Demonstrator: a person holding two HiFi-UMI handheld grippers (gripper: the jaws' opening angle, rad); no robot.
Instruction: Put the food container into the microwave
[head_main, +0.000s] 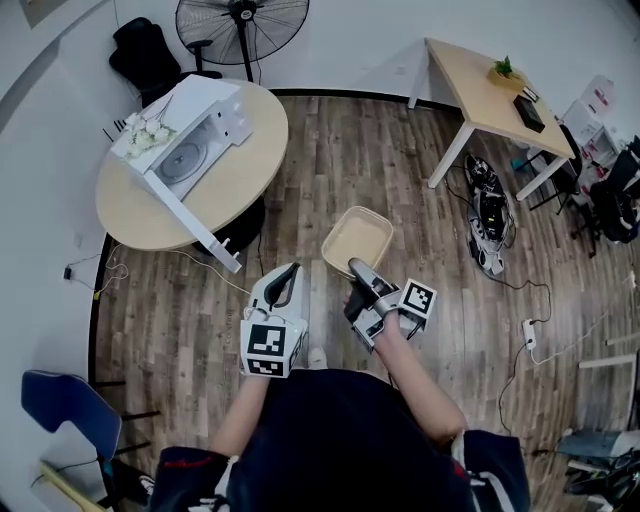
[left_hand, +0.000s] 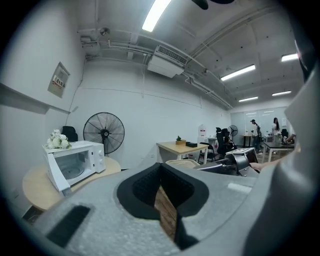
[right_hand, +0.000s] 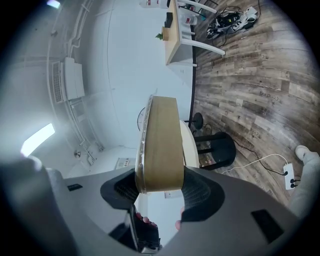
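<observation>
Right claw (head_main: 358, 268) is clamped on the near short edge of the food container (head_main: 357, 238), with the wall pinched between the pads. The right gripper view confirms the tan wall (right_hand: 160, 145) filling the gap. The container is in the air over the wood floor (head_main: 400, 160), open side up and roughly level, and it looks empty. Its long axis points away from the person. Left claw (head_main: 288, 272) has its tips together with nothing between them. Key relation: the microwave (head_main: 190, 145) sits up-left of the container, well apart, with bare floor between them. Its door (head_main: 185, 215) is swung wide open and the cavity faces the person, so my read is the container goes in leading with its far short end. The left claw is nearer the microwave but idle, and the right one carries the load. The microwave stands on a round wooden surface (head_main: 245, 175) with white flowers (head_main: 145, 135) on top of it. Around the room: a floor fan (head_main: 243, 25) by the wall, a rectangular table (head_main: 480, 90) at upper right with a small plant, cables and a power strip (head_main: 529, 333) on the floor, and a blue chair (head_main: 65, 405) at lower left.
</observation>
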